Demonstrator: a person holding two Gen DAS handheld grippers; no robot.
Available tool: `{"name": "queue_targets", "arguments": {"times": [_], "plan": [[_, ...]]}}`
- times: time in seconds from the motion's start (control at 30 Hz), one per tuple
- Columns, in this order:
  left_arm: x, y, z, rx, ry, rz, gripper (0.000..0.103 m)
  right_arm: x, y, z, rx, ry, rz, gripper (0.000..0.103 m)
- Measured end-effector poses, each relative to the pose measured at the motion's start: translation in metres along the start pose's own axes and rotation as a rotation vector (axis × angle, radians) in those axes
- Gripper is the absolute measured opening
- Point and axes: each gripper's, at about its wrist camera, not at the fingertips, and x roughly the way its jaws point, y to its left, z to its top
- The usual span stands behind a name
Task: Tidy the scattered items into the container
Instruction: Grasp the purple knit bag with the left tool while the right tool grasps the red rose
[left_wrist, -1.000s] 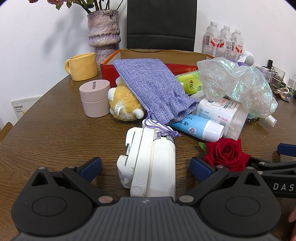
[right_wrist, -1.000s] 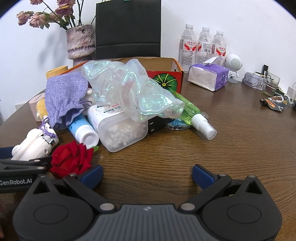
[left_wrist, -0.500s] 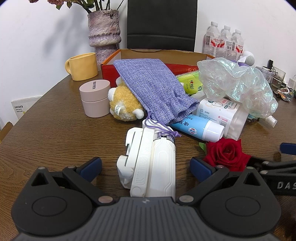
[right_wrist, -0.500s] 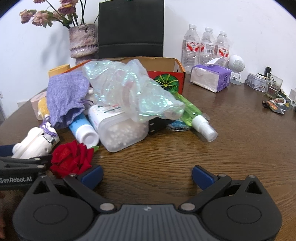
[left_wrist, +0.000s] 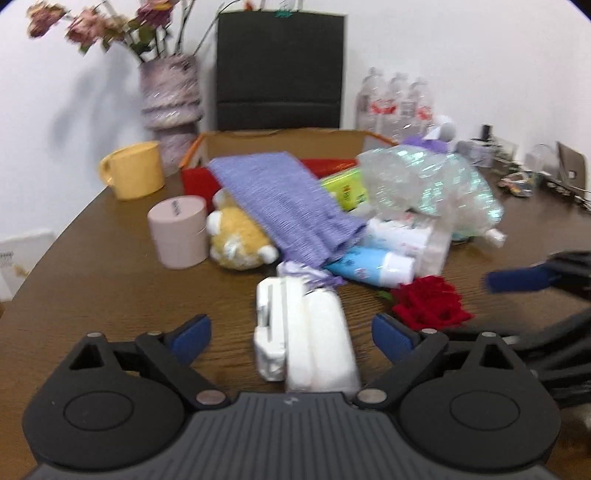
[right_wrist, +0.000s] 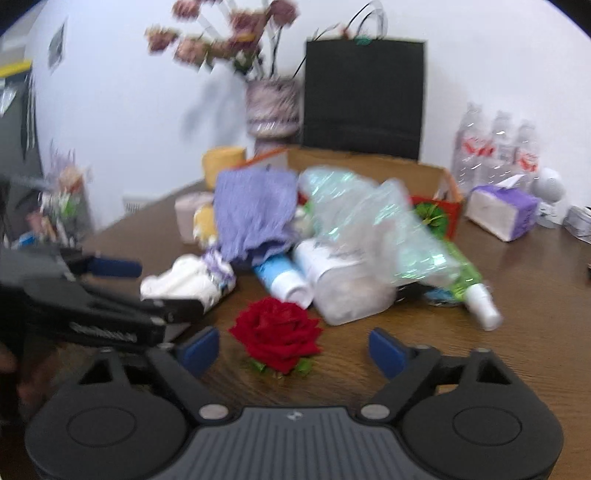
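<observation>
A: Where do the scattered items lie?

B: In a heap on the tabletop (left_wrist: 92, 280), in front of the cardboard box (left_wrist: 280, 138). A white folded gadget (left_wrist: 303, 332) sits between the spread fingers of the left tool (left_wrist: 291, 332), gripped by neither. A red rose (right_wrist: 277, 332) lies between the wide-apart fingers of the right tool (right_wrist: 291, 345), also not gripped.

A: How would the rose handle?

B: Probably light and soft. The petals would crush under a hard squeeze, so a gentle pinch low on the bloom, near the green leaves, looks safest.

A: And the gadget?

B: Likely stiff plastic, smooth and perhaps slippery. Its long flat sides suit the pads, taken across the narrow width. The drawstring of the purple pouch (left_wrist: 288, 199) lies over its far end and could drag along.

A: The rest?

B: The iridescent film (right_wrist: 369, 221) is flimsy; the blue-and-white tube (right_wrist: 284, 280) may roll.
</observation>
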Motion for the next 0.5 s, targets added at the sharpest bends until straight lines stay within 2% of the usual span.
{"name": "queue_targets", "arguments": {"times": [0.07,0.13,0.17,0.3,0.4,0.5], "plan": [[0.003,-0.005,-0.001,0.037,0.007,0.028,0.093,0.009,-0.001,0.0,0.012,0.027,0.034,0.074],[0.009,-0.007,-0.003,0.06,0.023,0.033,0.083,0.016,-0.002,0.001,0.028,0.048,0.059,0.07],[0.011,-0.007,-0.003,0.058,0.028,0.029,0.072,0.02,-0.002,0.001,0.037,0.056,0.068,0.068],[0.015,-0.007,-0.004,0.052,0.018,0.001,0.058,0.026,0.003,0.002,0.011,0.048,0.057,0.057],[0.004,-0.006,0.0,0.044,-0.01,0.004,0.057,0.027,0.007,0.001,-0.01,0.039,0.044,0.045],[-0.007,-0.005,0.004,0.036,-0.038,0.007,0.057,0.023,0.005,0.001,-0.002,0.008,0.032,0.041]]}}
